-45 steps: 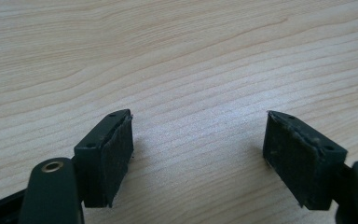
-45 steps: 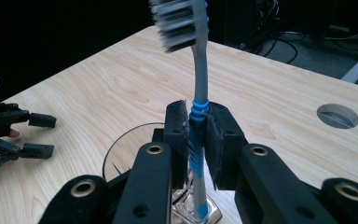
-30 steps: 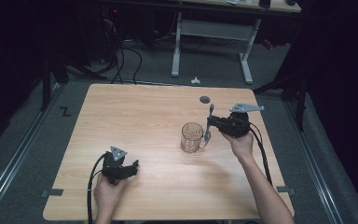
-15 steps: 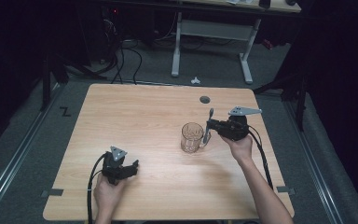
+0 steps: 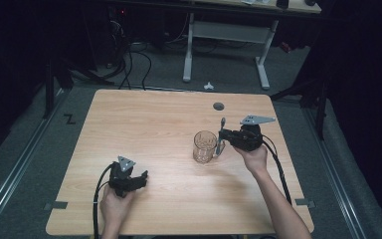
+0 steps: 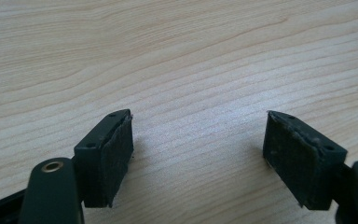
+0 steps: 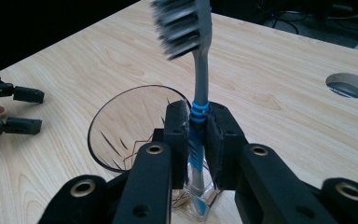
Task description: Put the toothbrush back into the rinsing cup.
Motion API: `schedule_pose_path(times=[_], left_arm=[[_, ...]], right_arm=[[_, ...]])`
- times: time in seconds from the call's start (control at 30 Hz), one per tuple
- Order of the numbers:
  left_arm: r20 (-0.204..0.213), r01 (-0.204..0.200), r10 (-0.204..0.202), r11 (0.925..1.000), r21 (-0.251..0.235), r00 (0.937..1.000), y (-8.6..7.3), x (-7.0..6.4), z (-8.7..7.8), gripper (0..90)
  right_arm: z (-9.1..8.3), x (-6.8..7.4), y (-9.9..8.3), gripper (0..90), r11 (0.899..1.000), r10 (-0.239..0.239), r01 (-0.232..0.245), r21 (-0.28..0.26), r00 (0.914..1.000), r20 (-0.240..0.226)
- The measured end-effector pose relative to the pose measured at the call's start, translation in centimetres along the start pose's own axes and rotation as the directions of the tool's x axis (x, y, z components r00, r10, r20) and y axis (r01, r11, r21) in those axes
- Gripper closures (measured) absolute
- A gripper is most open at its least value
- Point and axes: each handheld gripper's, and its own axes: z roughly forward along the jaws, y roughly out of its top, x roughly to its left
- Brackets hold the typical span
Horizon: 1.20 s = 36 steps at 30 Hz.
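Right gripper (image 7: 196, 140) clamped on toothbrush (image 7: 199, 93) at blue grip, bristles up, tail seemingly just outside glass tumbler (image 5: 204, 146) at table (image 5: 144, 119) centre-right. Brush light, stiff, slick; glass fragile, tippable. Left gripper (image 6: 198, 158) agape, empty, resting low.

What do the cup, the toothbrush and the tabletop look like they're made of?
Clear cut-pattern cup: glass or hard clear plastic, see-through with etched lines. Grey-and-blue toothbrush: matte plastic, rubbery-looking blue ribbed grip. Light wood-grain tabletop: wood or laminate, smooth, printed-looking grain.

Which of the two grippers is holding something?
The right gripper: its jaws clamp a toothbrush beside the glass. The left gripper is open over bare table.
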Motion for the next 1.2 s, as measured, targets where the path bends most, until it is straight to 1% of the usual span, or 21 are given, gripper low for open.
schedule_pose_path(times=[0.7, 0.93, 1.03, 1.1, 1.2], left_arm=[[0.000, 0.000, 0.000, 1.0000, 0.000, 1.0000, 0.00, 0.00, 0.00, 24.9], [0.000, 0.000, 0.000, 1.0000, 0.000, 1.0000, 0.00, 0.00, 0.00, 24.8], [0.000, 0.000, 0.000, 1.0000, 0.000, 1.0000, 0.00, 0.00, 0.00, 24.9], [0.000, 0.000, 0.000, 1.0000, 0.000, 1.0000, 0.00, 0.00, 0.00, 24.9], [0.000, 0.000, 0.000, 1.0000, 0.000, 1.0000, 0.00, 0.00, 0.00, 24.9]], right_arm=[[0.66, -0.05, -0.31, 79.5, 0.999, -0.001, 0.001, 0.033, 1.0000, 0.004], [0.67, -0.05, -0.34, 79.0, 0.999, -0.001, 0.001, 0.034, 1.0000, 0.004], [0.74, 0.04, -0.41, 77.6, 1.000, -0.011, 0.011, 0.029, 0.9999, 0.011], [0.83, 0.09, -0.61, 77.2, 1.000, -0.009, 0.009, 0.024, 0.9999, 0.012], [1.00, -0.03, -0.98, 76.5, 0.999, 0.000, 0.000, 0.033, 0.9999, 0.012]])
